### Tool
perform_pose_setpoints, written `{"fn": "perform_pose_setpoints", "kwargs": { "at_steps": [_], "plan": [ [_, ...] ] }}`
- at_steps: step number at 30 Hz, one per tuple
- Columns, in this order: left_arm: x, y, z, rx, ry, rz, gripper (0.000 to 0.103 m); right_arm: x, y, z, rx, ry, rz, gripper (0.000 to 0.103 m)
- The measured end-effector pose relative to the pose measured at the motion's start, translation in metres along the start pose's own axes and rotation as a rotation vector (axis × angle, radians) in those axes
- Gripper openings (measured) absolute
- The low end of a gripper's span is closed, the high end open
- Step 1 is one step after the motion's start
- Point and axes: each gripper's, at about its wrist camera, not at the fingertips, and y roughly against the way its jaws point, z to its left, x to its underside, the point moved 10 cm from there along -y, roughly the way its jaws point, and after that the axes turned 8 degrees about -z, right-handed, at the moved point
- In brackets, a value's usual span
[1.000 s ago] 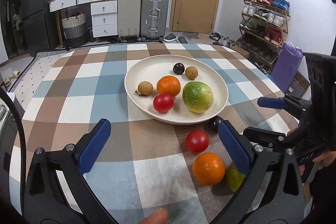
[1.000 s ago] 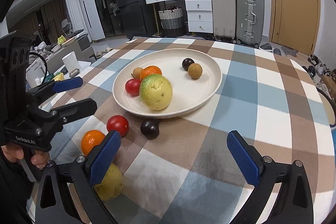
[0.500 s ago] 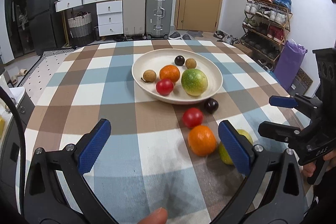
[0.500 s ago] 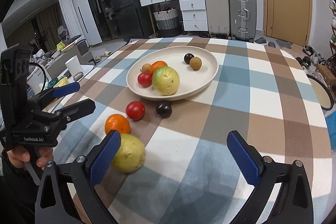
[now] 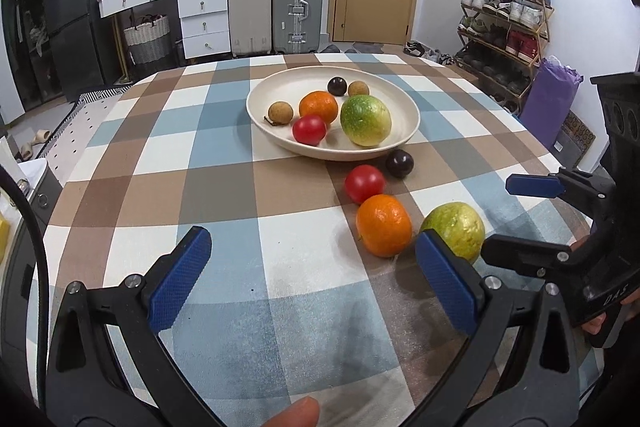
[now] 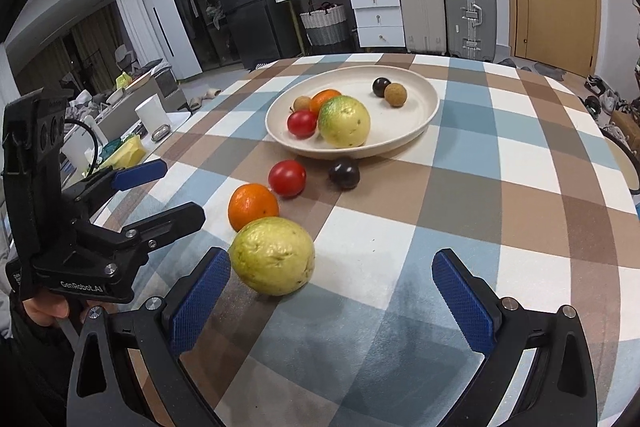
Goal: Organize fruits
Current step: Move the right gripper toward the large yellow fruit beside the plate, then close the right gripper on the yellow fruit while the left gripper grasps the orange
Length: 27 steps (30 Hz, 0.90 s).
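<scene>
Round table under a checked cloth (image 5: 224, 195) in blue, brown and white. A shallow cream plate (image 5: 404, 103) holds two rough tan longans, one dark glossy round fruit, a dimpled orange, a smooth tomato and a green-yellow guava. Loose on the cloth, nearer the cameras: dark round fruit (image 6: 344, 173), tomato (image 6: 287, 177), orange (image 6: 253, 207) and pitted yellow guava (image 6: 273, 255), in a diagonal line. Left gripper (image 5: 312, 279) and right gripper (image 6: 332, 301) both gape wide, blue textured pads empty; the right one's left pad lies just beside the guava. Bare cloth spreads to the left and right table edges.
</scene>
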Motion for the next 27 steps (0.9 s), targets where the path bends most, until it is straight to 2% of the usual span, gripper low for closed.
{"fn": "perform_pose_setpoints", "kwargs": {
  "at_steps": [8,15,17,21,24,27],
  "plan": [
    [0.004,-0.007,0.016,0.008,0.060,0.023,0.102,0.013,-0.019,0.014,0.014,0.058,0.073,0.103],
    [0.005,-0.010,0.018,0.013,0.072,0.030,0.102,0.016,-0.029,0.020,0.032,0.085,0.099,0.102],
    [0.005,-0.011,0.018,0.013,0.073,0.031,0.102,0.015,-0.030,0.023,0.025,0.093,0.100,0.099],
    [0.006,-0.011,0.018,0.013,0.075,0.031,0.102,0.015,-0.033,0.028,0.014,0.100,0.109,0.082],
    [0.006,-0.011,0.018,0.013,0.076,0.032,0.102,0.012,-0.032,0.033,-0.005,0.105,0.098,0.075],
    [0.006,-0.011,0.018,0.016,0.077,0.035,0.102,0.010,-0.030,0.036,-0.025,0.111,0.086,0.059]
  ]
}}
